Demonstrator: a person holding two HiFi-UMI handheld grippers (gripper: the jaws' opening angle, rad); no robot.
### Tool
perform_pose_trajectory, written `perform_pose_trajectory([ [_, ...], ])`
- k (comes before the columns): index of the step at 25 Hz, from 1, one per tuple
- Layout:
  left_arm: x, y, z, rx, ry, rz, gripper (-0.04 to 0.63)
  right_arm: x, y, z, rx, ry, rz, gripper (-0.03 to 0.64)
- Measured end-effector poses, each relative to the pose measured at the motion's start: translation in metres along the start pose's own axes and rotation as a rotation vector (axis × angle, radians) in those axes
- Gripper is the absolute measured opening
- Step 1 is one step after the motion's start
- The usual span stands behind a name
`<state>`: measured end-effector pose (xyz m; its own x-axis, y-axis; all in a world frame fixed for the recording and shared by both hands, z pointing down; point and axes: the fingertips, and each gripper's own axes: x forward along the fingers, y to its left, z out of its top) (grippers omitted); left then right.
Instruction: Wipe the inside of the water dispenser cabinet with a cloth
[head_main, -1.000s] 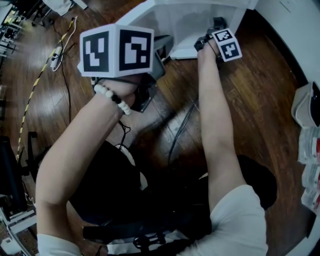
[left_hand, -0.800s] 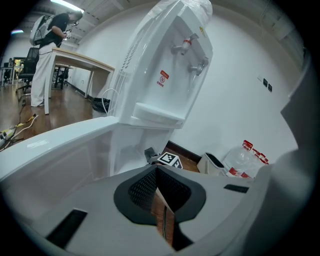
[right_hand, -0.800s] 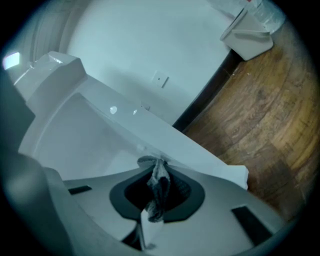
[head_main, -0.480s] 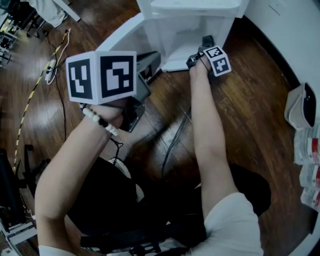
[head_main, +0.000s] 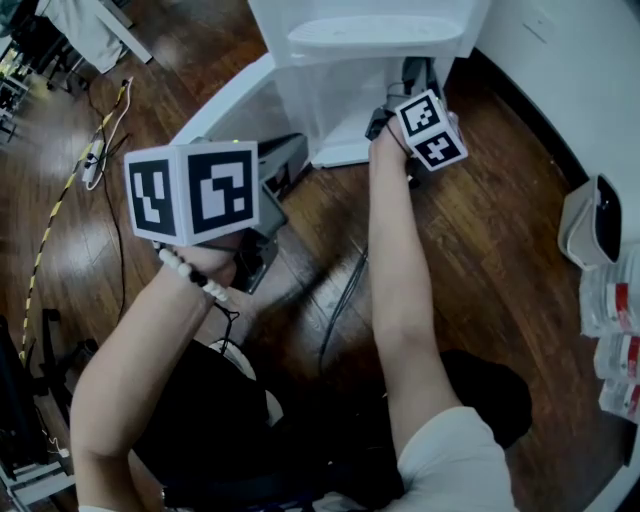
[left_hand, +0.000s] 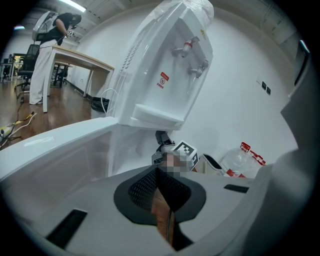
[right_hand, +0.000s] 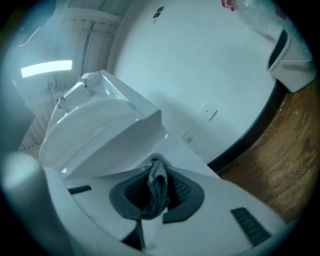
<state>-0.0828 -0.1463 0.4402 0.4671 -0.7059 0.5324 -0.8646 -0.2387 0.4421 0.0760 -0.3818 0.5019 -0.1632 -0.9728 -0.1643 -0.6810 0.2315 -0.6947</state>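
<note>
At cabinet (head_main: 345, 108) | right gripper (head_main: 412, 78) jaws clamped on cloth (right_hand: 156, 192) | left gripper (left_hand: 160, 192) jaws together, empty

No word or number can be read. Black-and-white square code patterns are carried on the large white marker cube (head_main: 192, 193) at 9 o'clock in the head view and on the smaller white marker cube (head_main: 430, 130) at 1 o'clock. In the left gripper view, a small red label (left_hand: 163, 80) is seen toward 12 o'clock on the white plastic water dispenser (left_hand: 150, 70), its print too small to be read. Red labels are borne by the clear plastic water bottles (left_hand: 235, 161) at 4 o'clock, likewise illegible.
</note>
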Motion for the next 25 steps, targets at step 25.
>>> perform_pose_trajectory([
  [25, 0.018, 0.045, -0.013, -0.091, 0.073, 0.032, -0.012, 0.064, -0.110, -0.208, -0.300, 0.526, -0.271, 0.044],
])
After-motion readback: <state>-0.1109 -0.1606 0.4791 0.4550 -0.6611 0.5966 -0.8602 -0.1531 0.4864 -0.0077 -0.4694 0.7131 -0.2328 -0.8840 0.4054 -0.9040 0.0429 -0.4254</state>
